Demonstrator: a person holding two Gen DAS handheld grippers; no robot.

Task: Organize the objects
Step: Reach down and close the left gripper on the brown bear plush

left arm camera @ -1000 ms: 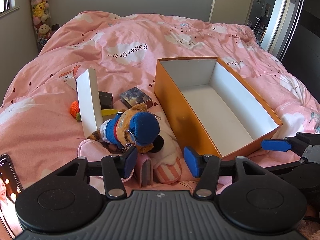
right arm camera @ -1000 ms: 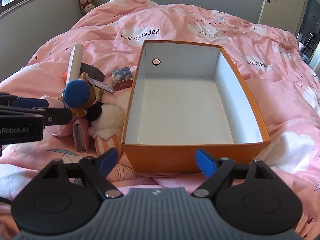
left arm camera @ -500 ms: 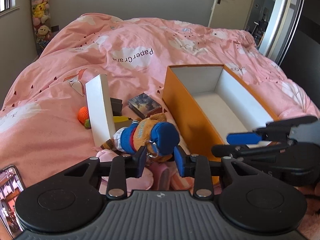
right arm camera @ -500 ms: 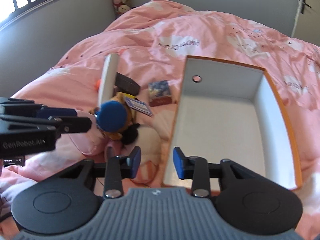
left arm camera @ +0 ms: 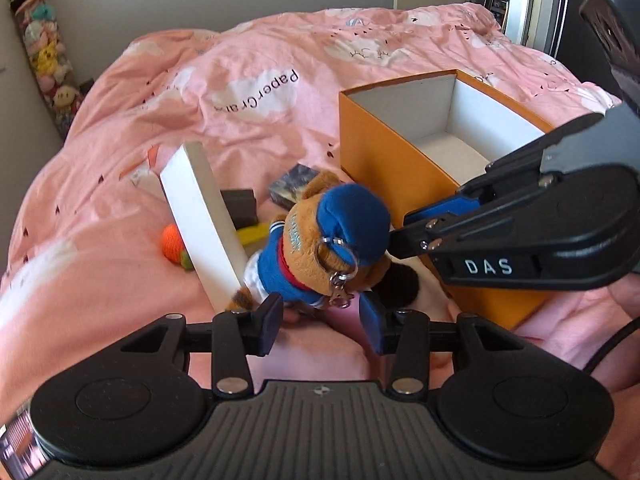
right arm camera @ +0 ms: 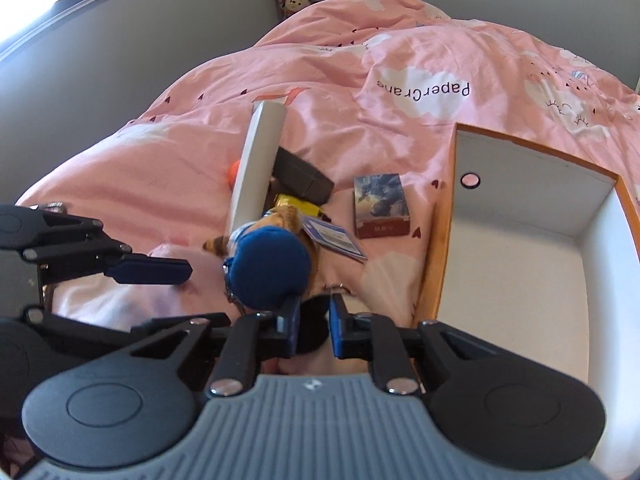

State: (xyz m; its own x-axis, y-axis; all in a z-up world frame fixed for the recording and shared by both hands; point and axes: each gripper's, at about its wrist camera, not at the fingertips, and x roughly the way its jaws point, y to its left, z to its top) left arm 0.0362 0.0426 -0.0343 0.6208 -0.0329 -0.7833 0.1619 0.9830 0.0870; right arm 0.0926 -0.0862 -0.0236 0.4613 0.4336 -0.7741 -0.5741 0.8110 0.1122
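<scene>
A plush bear with a blue cap [left arm camera: 320,240] lies on the pink duvet beside an empty orange box [left arm camera: 384,152]. My left gripper [left arm camera: 322,322] is open just in front of the bear, its fingers either side of the bear's lower body and key ring. My right gripper [right arm camera: 312,326] has narrowed its jaws around something dark below the blue cap [right arm camera: 268,266]; I cannot tell if it grips. The right gripper also shows in the left wrist view [left arm camera: 420,224], touching the cap from the right. The orange box [right arm camera: 520,240] is to its right.
A white lid [left arm camera: 204,216] leans upright left of the bear. Near it lie an orange ball [left arm camera: 172,240], a dark box [left arm camera: 240,206], a yellow item [left arm camera: 252,234] and a card box [right arm camera: 380,204]. Pink slippers lie under the bear. Plush toys stand by the wall.
Both grippers have moved in on the bear. The right gripper swung left from the orange box and narrowed its jaws. The left gripper's jaws widened slightly around the bear's body.
</scene>
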